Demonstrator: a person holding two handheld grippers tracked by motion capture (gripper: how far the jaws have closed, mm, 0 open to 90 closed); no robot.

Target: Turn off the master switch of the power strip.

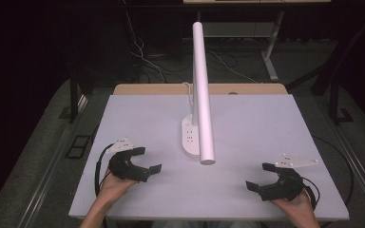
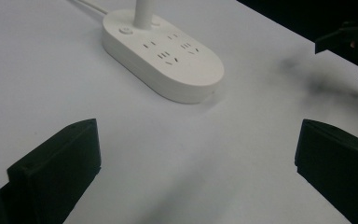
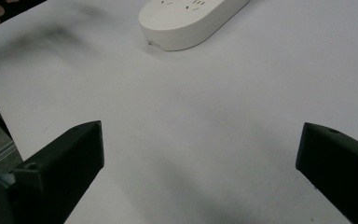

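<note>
A white power strip [image 1: 189,137] with several sockets lies in the middle of the white table [image 1: 256,123]. A tall white lamp tube [image 1: 202,90] rises from the strip's far end and leans toward the camera. The strip also lies ahead in the left gripper view [image 2: 163,56] and at the top of the right gripper view [image 3: 191,21]. My left gripper [image 1: 148,160] rests at the front left, open and empty. At the front right my right gripper [image 1: 260,176] is open too, with nothing between its jaws. Both point inward toward the strip.
A white cord [image 2: 86,5] runs from the strip toward the table's far edge. A wooden board edge [image 1: 161,89] shows behind the table. Cables lie on the dark floor [image 1: 147,59] beyond. My right gripper's jaws appear at the far right of the left gripper view [image 2: 354,44].
</note>
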